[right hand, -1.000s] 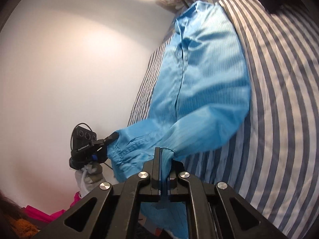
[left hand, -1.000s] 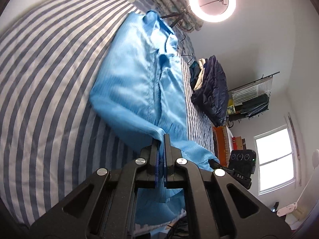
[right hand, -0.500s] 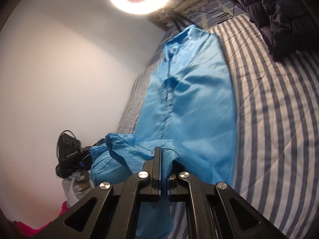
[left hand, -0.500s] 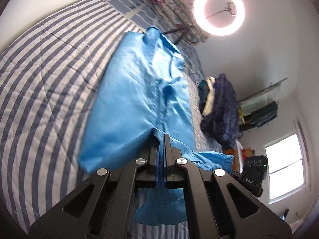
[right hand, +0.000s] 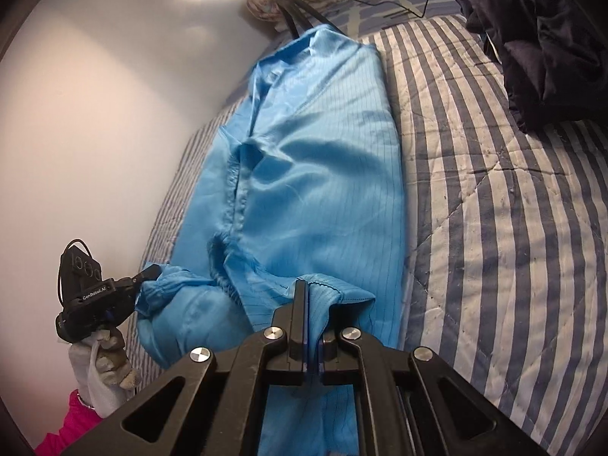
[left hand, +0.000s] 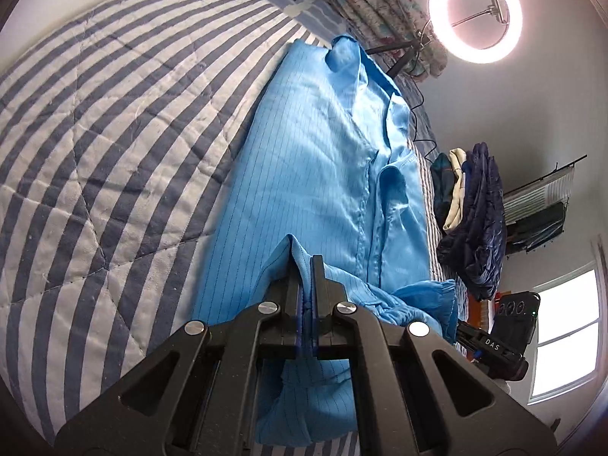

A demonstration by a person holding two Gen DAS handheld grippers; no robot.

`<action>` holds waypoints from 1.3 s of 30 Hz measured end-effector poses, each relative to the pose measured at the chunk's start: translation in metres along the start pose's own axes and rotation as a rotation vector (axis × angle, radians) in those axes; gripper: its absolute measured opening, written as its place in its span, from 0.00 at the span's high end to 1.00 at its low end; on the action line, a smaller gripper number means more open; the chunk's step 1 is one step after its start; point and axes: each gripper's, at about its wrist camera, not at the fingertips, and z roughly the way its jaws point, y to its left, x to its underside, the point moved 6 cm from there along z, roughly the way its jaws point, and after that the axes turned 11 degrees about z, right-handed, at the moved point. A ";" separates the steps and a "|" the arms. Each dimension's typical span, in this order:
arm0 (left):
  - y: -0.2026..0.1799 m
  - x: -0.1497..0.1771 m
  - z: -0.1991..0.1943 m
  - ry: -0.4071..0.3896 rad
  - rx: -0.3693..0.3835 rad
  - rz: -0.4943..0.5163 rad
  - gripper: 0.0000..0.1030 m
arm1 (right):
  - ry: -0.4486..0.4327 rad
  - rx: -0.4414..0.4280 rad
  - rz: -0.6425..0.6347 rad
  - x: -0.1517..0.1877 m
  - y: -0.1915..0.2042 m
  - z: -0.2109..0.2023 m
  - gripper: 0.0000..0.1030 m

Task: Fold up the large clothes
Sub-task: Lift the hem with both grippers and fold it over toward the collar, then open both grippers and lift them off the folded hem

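Note:
A light blue collared shirt (left hand: pixel 315 159) (right hand: pixel 311 174) lies lengthwise on a blue-and-white striped quilt (left hand: pixel 114 144) (right hand: pixel 494 197), collar at the far end, both long sides turned in over the body. My left gripper (left hand: pixel 305 262) is shut on a fold of the shirt's near edge, cloth pinched between its pads and hanging below. My right gripper (right hand: pixel 307 288) is likewise shut on a fold of the near edge. Each wrist view also catches the other gripper (left hand: pixel 501 334) (right hand: pixel 95 296) at the side, held by a gloved hand (right hand: pixel 102 364) and pinching the gathered cuff.
A dark puffy jacket (left hand: pixel 478 228) (right hand: pixel 543 38) with other clothes lies on the bed's far right. A lit ring light (left hand: pixel 475 11) on a stand and a floral blanket (left hand: pixel 372 3) stand at the head. A white wall (right hand: pixel 95 114) runs along the left; a window (left hand: pixel 566 334) is at right.
Both grippers moved inward and forward over the shirt, carrying the sleeves across the body. The shirt now looks narrower, its sides folded in. Both stayed shut on the cloth.

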 end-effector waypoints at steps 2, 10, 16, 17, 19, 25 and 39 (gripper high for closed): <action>0.001 0.000 0.000 0.002 0.004 -0.004 1.00 | 0.005 -0.007 0.000 0.000 -0.002 0.001 0.96; -0.005 -0.001 -0.018 -0.005 0.019 0.037 0.76 | -0.004 -0.061 -0.028 0.005 0.004 -0.031 0.45; -0.018 0.013 -0.048 0.012 0.018 0.126 0.76 | -0.040 -0.054 -0.117 0.028 0.007 -0.075 0.43; -0.023 0.019 -0.051 0.031 0.010 0.157 0.76 | -0.033 -0.045 -0.145 0.037 0.007 -0.080 0.46; -0.029 0.033 -0.055 0.070 -0.001 0.202 0.76 | -0.010 -0.018 -0.207 0.054 0.009 -0.085 0.55; -0.035 0.088 -0.052 0.277 -0.011 0.430 0.76 | 0.103 0.061 -0.371 0.102 0.008 -0.065 0.73; -0.049 0.082 -0.024 0.235 -0.049 0.509 0.76 | 0.115 0.131 -0.501 0.108 0.021 -0.035 0.76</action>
